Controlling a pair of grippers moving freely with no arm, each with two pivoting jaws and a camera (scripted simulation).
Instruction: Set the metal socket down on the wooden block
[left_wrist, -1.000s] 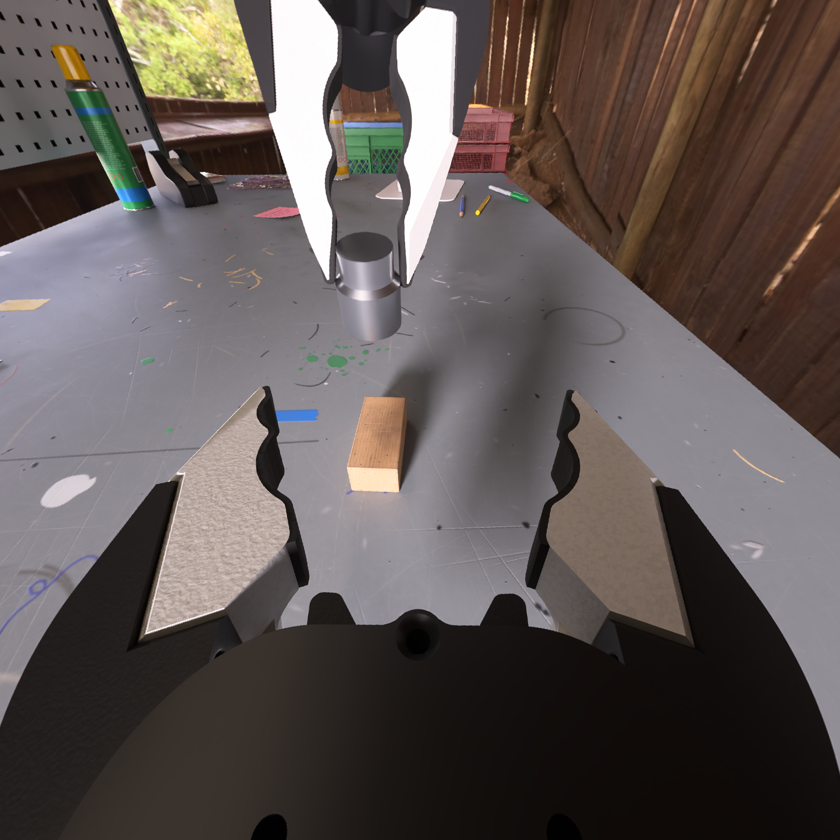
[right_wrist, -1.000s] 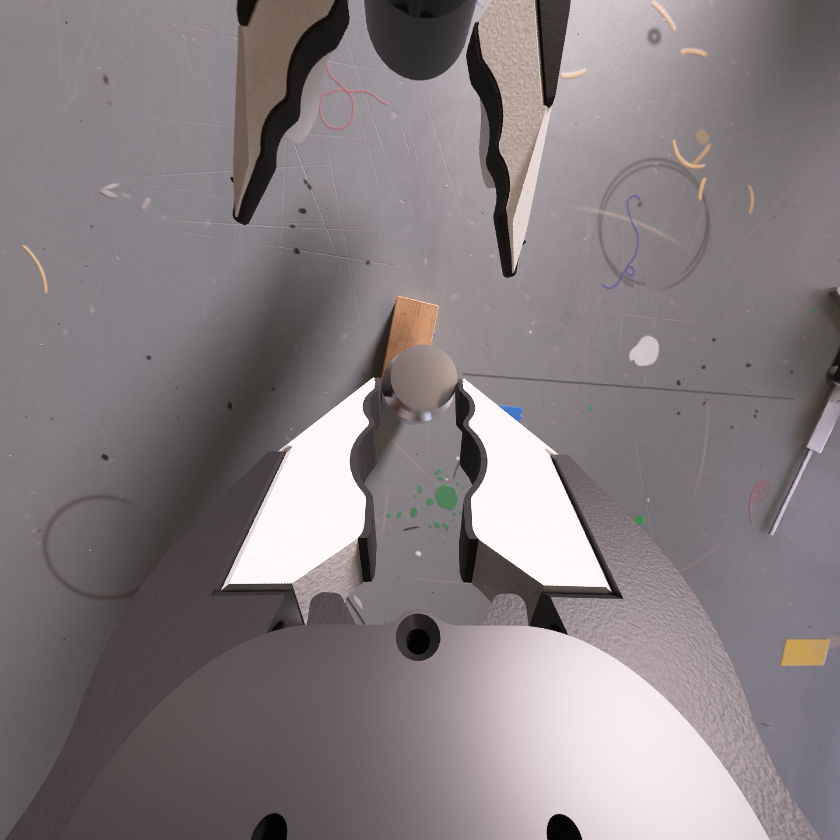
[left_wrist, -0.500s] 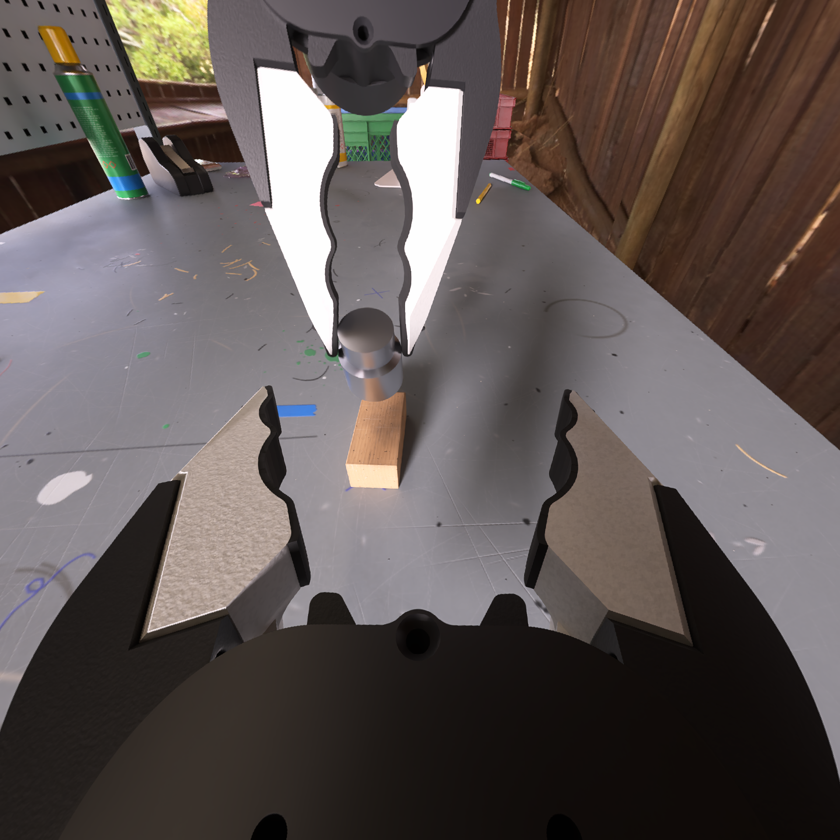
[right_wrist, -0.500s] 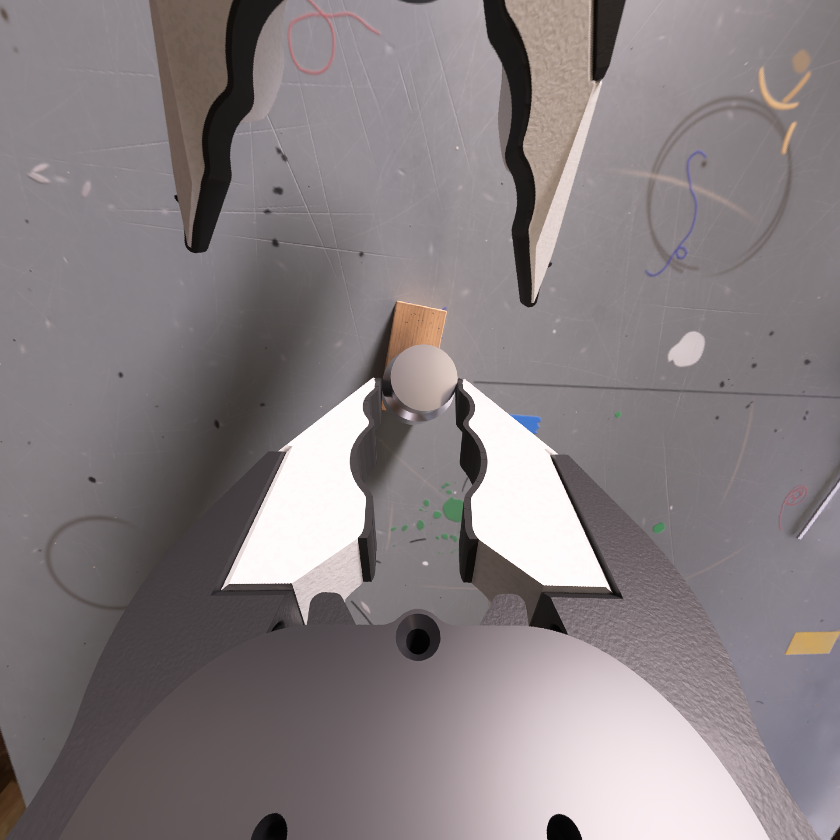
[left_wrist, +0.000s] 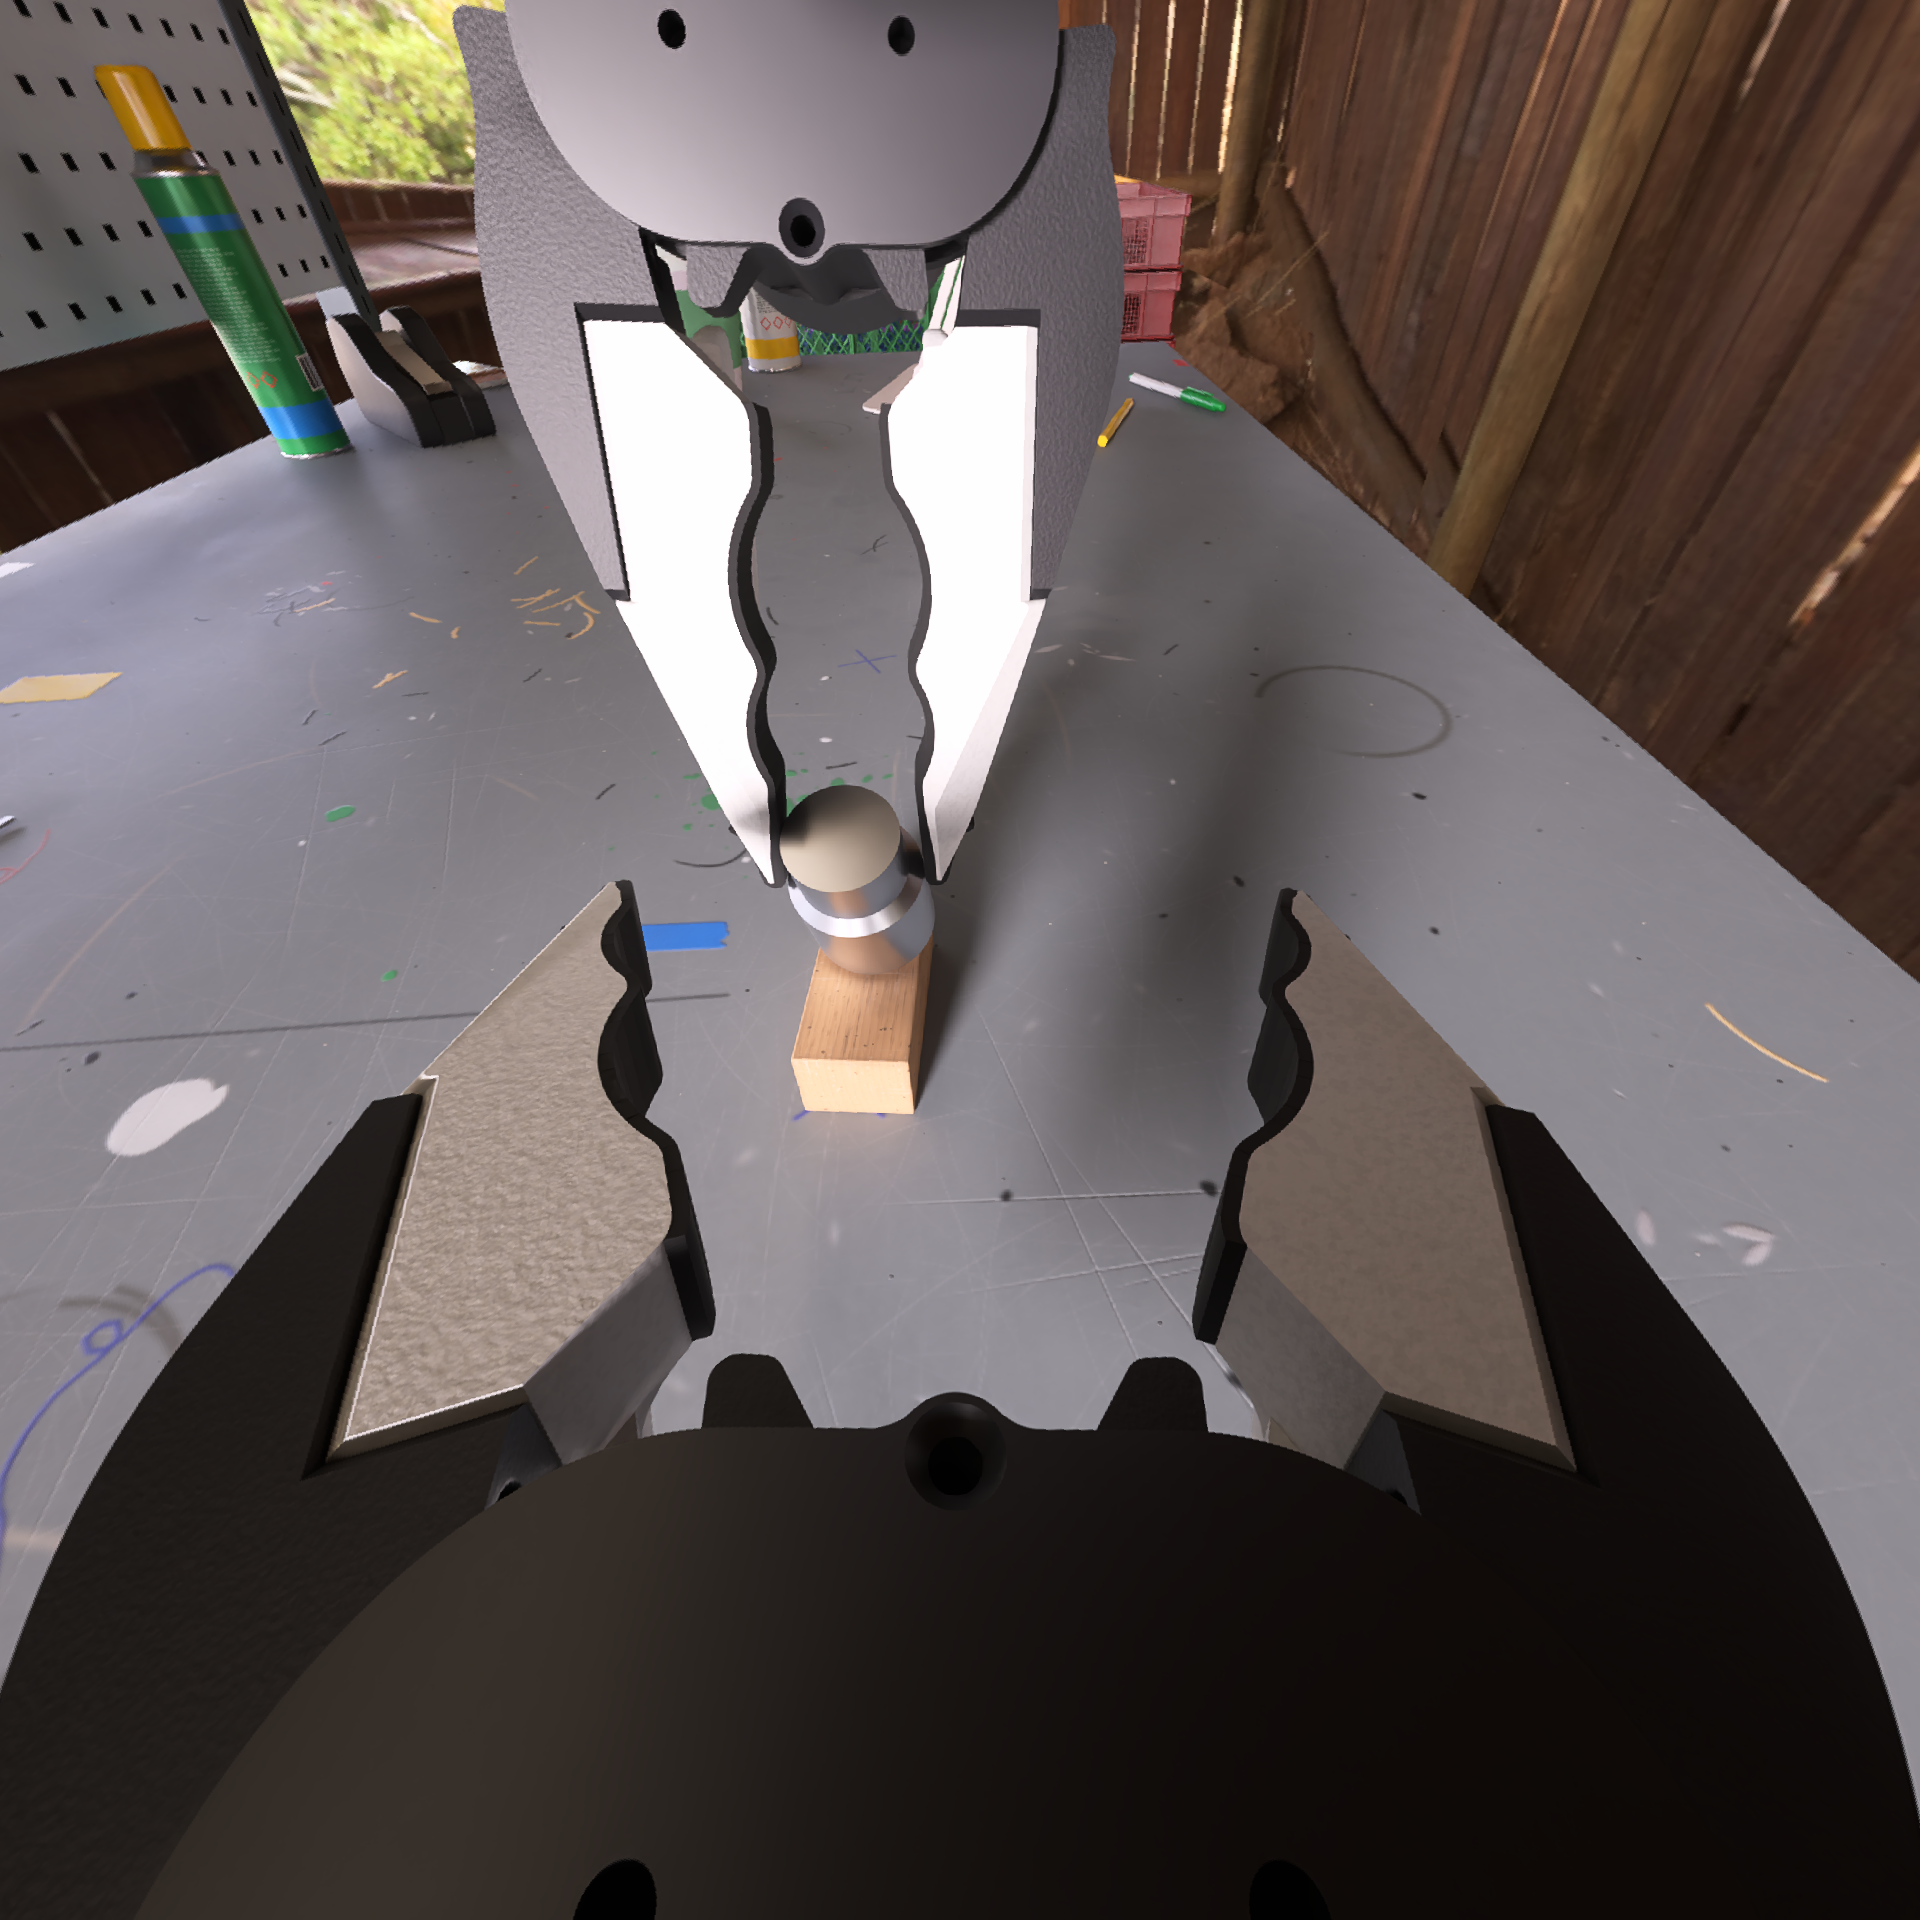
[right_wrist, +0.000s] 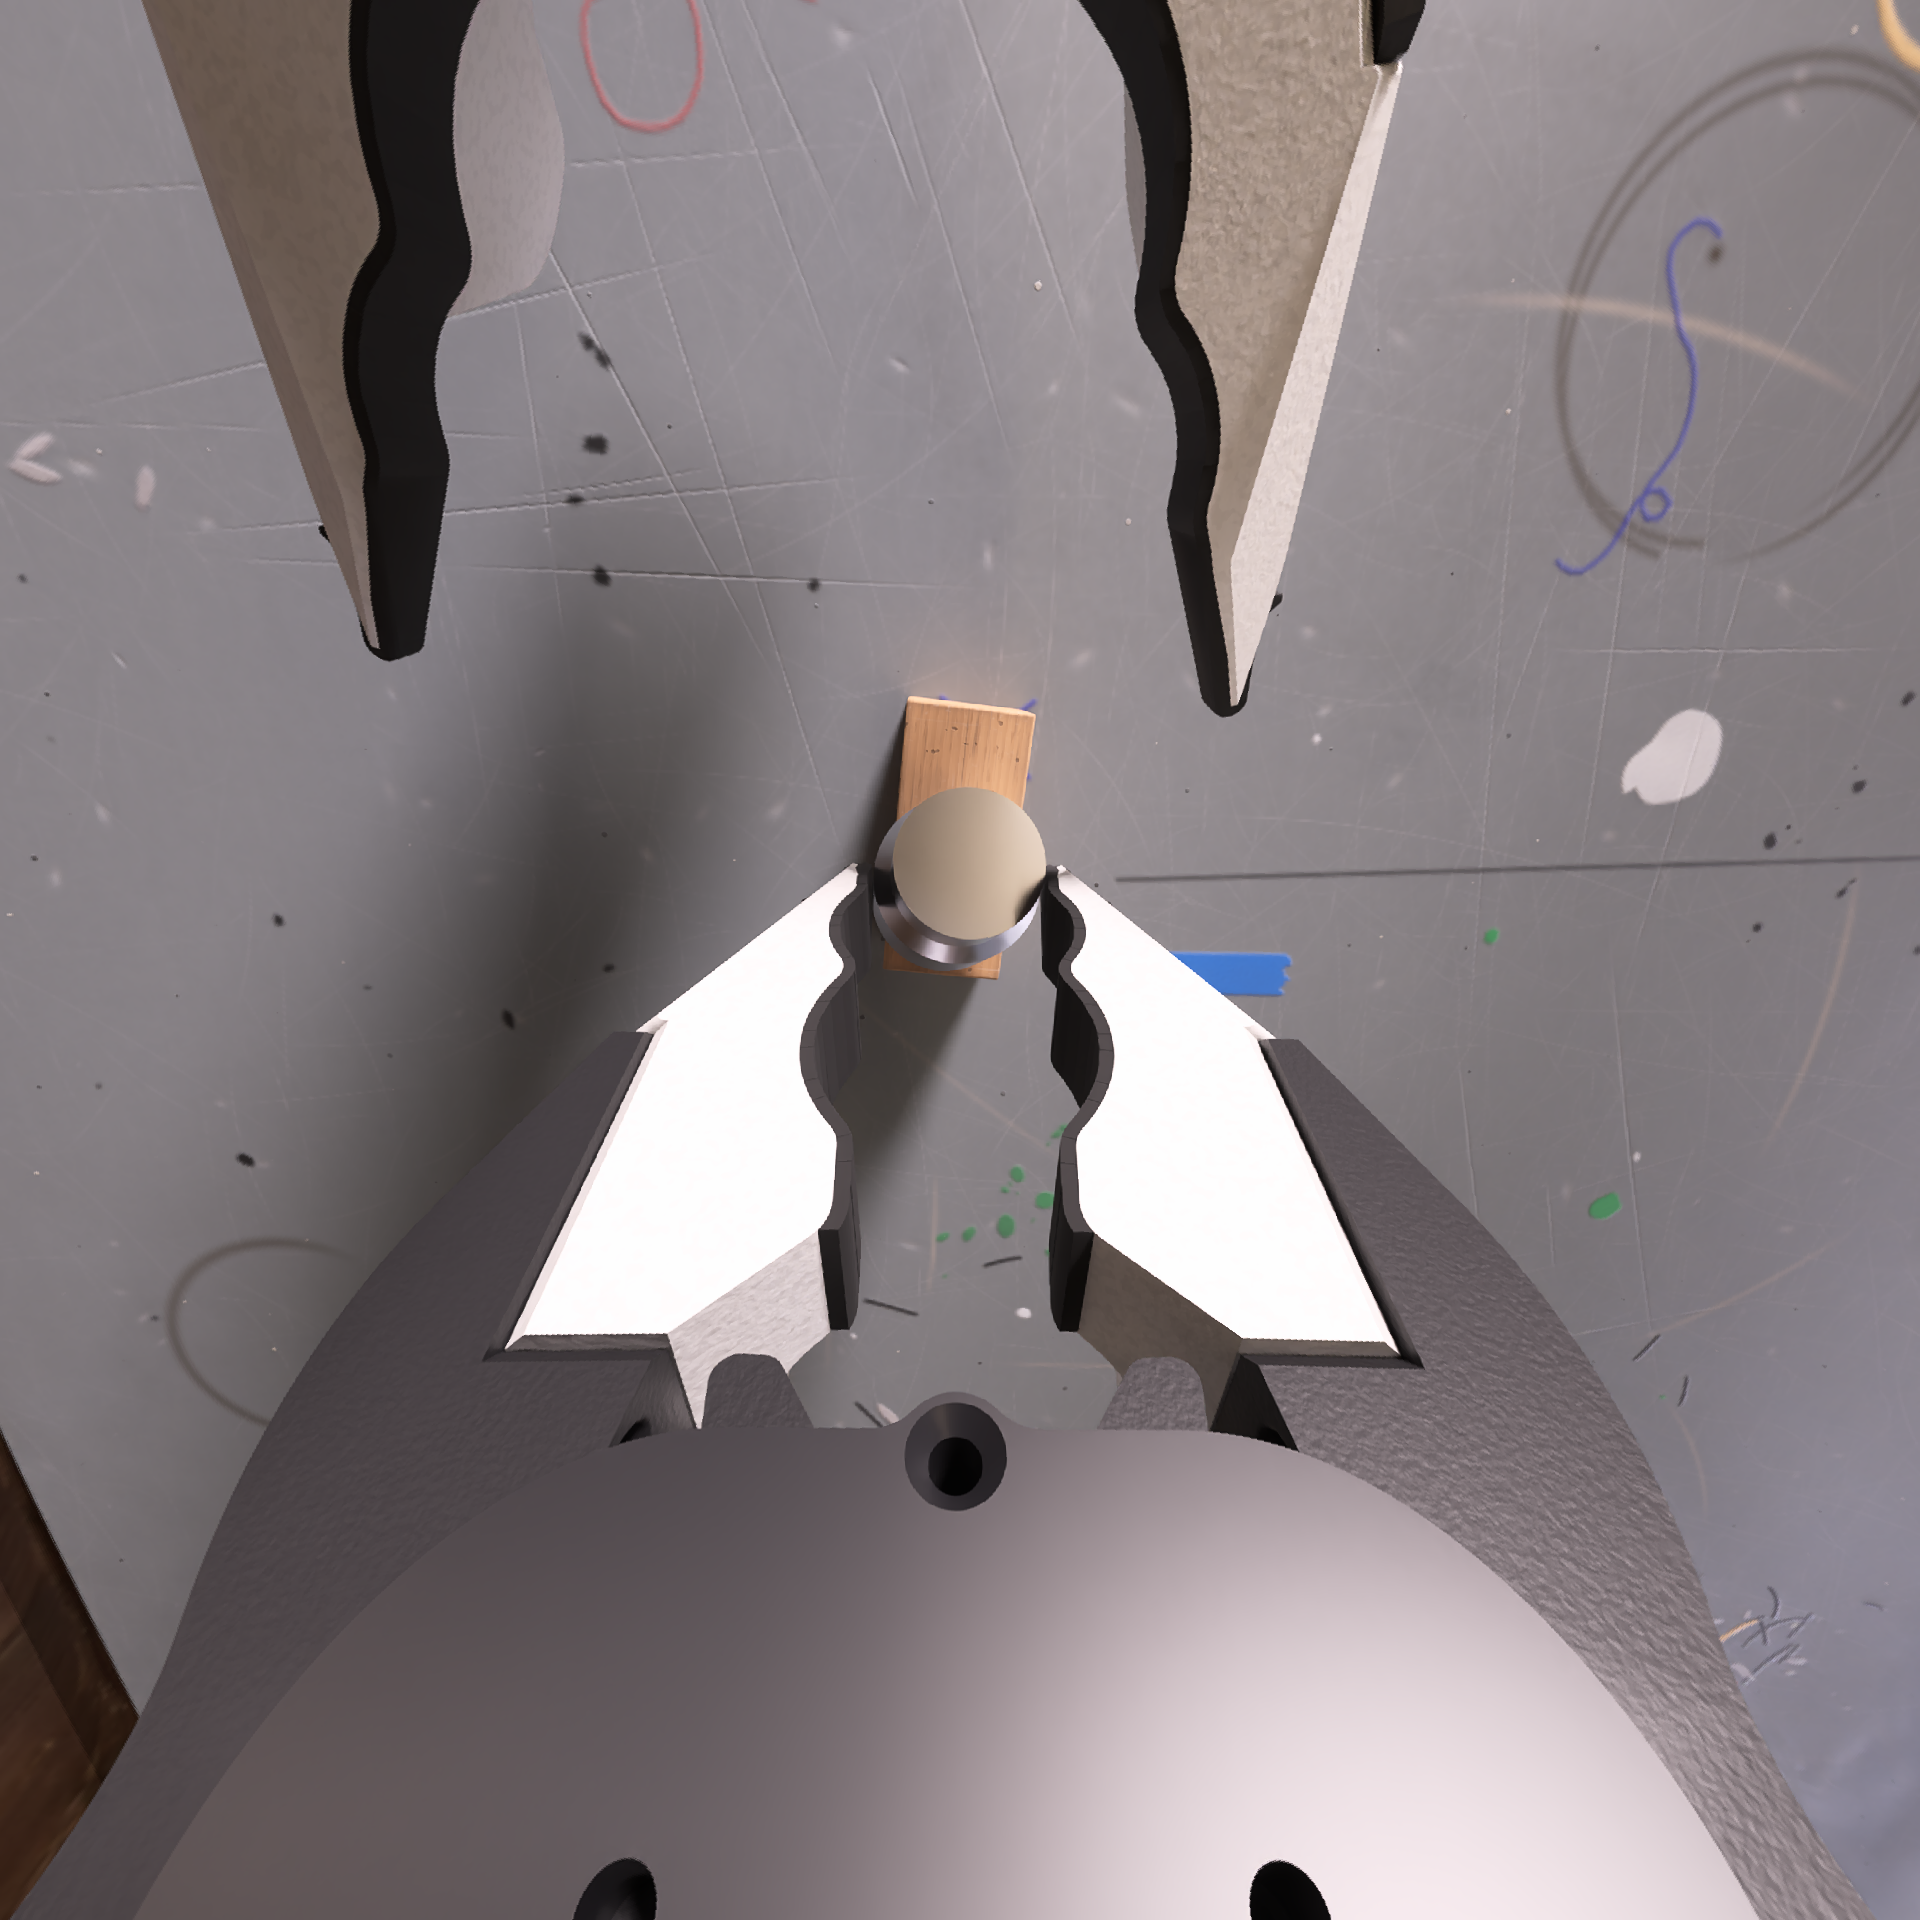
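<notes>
The metal socket (left_wrist: 847, 883) is a stepped grey cylinder, held upright between the white fingertips of my right gripper (left_wrist: 850, 868). Its lower end is at the far end of the wooden block (left_wrist: 860, 1029), which lies flat on the grey table (left_wrist: 312, 831); I cannot tell if they touch. In the right wrist view the socket (right_wrist: 961, 883) covers the block's (right_wrist: 971, 743) near half, my right gripper (right_wrist: 956, 883) shut on it. My left gripper (left_wrist: 951, 925) is open and empty, its tips either side of the block's near end; it shows in the right wrist view (right_wrist: 800, 665) too.
A green spray can (left_wrist: 229, 281) and a black tape dispenser (left_wrist: 410, 379) stand at the back left before a pegboard. Markers (left_wrist: 1174, 395) and crates (left_wrist: 1148, 260) are at the back right. A wooden wall (left_wrist: 1610, 364) borders the table's right edge. Blue tape (left_wrist: 686, 935) lies left of the block.
My right gripper has come down and toward my left gripper with the socket, from above the table behind the block to right over the block's far end. My left gripper stays open in place.
</notes>
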